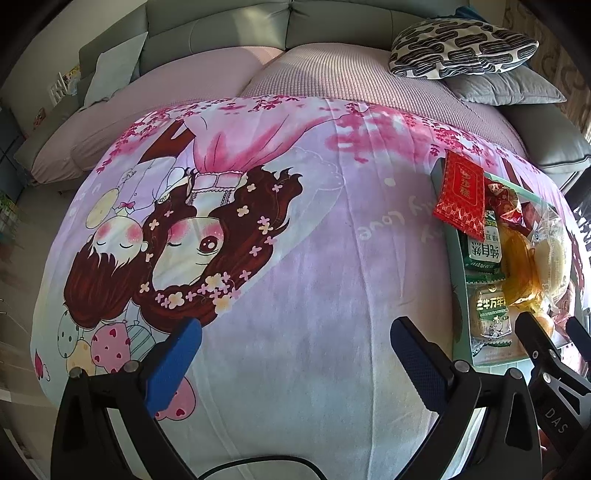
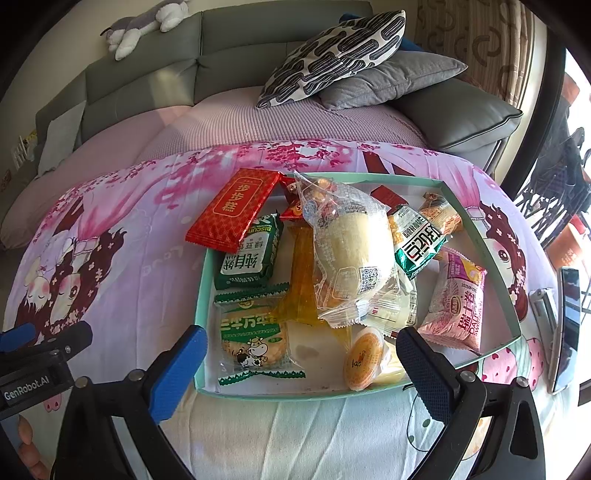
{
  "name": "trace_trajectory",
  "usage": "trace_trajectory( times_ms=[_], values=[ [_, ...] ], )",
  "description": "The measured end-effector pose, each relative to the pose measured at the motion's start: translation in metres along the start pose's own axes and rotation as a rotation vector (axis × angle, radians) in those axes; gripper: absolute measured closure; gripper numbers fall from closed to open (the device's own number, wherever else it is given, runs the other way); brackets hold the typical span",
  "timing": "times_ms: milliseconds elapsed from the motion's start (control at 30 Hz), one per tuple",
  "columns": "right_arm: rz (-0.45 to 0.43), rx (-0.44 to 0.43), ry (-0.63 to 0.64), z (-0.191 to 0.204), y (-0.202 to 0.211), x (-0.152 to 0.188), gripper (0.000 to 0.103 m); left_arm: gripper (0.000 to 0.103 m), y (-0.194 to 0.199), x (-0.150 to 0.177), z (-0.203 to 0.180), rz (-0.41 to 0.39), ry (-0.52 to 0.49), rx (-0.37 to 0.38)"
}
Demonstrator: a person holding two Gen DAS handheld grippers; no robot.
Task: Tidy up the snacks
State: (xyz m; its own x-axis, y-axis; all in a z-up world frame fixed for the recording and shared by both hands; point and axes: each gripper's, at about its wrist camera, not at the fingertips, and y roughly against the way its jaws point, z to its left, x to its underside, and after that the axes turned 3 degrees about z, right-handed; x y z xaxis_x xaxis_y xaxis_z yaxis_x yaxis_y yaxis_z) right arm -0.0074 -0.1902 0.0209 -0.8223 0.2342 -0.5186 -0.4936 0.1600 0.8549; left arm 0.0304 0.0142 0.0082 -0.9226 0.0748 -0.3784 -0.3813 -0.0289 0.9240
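A shallow mint-green box sits on a cartoon-print blanket and holds several snacks: a clear bread packet, a green biscuit pack, a cow-print cracker pack, a pink roll pack, an orange jelly cup. A red packet lies across the box's left rim. My right gripper is open over the box's near edge, empty. My left gripper is open and empty over bare blanket, left of the box. The red packet shows in the left wrist view too.
A grey sofa with a patterned pillow and grey cushion stands behind. A phone lies on the blanket right of the box. A plush toy rests on the sofa back. The blanket spreads wide to the left.
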Motion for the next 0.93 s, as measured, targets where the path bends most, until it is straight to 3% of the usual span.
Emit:
trace_trajectory(
  times_ms=[667, 933],
  values=[
    [0.006, 0.002, 0.004, 0.0014, -0.0015, 0.0007, 0.000, 0.001, 0.0015, -0.0005, -0.0014, -0.007, -0.008, 0.006],
    [0.006, 0.002, 0.005, 0.0017, -0.0018, 0.0009, 0.000, 0.001, 0.0084, -0.0002, -0.0012, -0.047, -0.006, 0.004]
  ],
)
